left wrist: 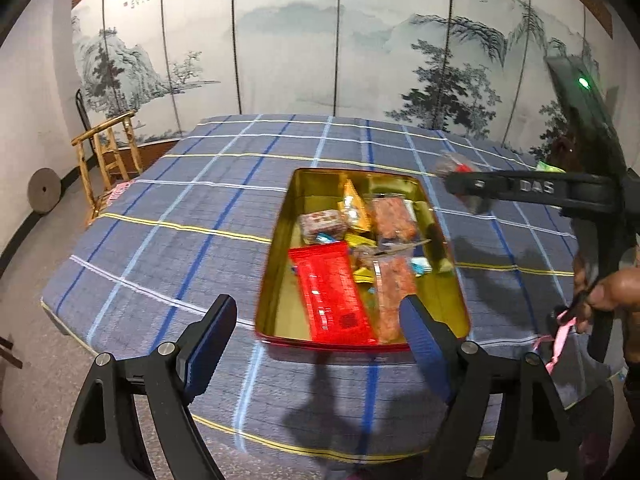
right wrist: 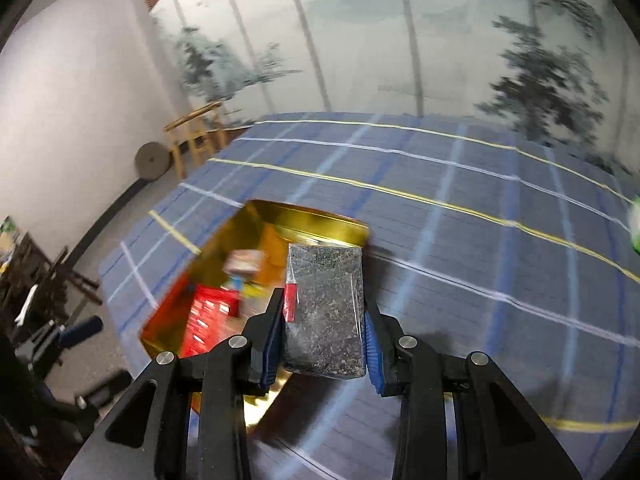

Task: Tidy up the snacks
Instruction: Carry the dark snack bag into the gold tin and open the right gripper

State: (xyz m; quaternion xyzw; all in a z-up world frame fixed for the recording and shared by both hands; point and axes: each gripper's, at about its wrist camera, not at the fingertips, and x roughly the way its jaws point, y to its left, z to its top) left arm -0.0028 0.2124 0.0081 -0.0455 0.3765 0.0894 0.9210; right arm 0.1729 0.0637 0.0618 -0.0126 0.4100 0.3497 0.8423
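Holding a clear plastic packet of dark speckled snack with a red label [right wrist: 326, 312], the right tongs [right wrist: 326, 322] clamp its two long sides, long axis pointing straight ahead. Gold rectangular tin with red rim [right wrist: 320, 222]: ahead and left, below the packet, already part-filled. Left tongs [left wrist: 316, 336]: wide, empty, near the tin. Blue plaid counter [right wrist: 480, 240] beneath.

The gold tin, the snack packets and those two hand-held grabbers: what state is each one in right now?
Gold tin: open, no lid on, partly filled with snacks.
Red packet: lying flat inside the tin.
Dark speckled packet: lifted, clamped between jaws.
Right gripper: shut on the dark speckled packet.
Left gripper: open, holding nothing.
Checked tablecloth: spread flat.
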